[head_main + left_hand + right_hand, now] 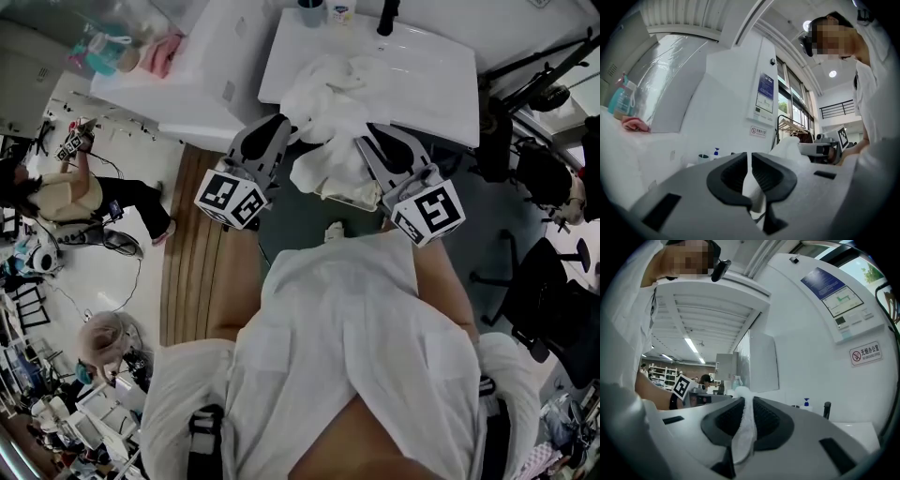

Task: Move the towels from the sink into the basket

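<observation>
Just off the sink's (441, 89) front edge, 1 white towel (328, 141) is clamped thinly by left gripper (278, 128) and right gripper (372, 139); if tugged apart, cloth could be dropped.

The head view is lit evenly and coolly from above, with soft shadows and washed-out colours. The white sink (422, 66) and towel (328, 112) at its upper middle are so bright that folds nearly vanish, while the lower left is dimmer. Both gripper views are round fisheye pictures with black corners, bowed straight lines and a soft, slightly unfocused foreground at the bottom; the left one takes daylight from windows (797, 112) right of centre and round ceiling lamps (833, 73) at the upper right, and in the right one strip lights (690, 345) glow at middle left.
</observation>
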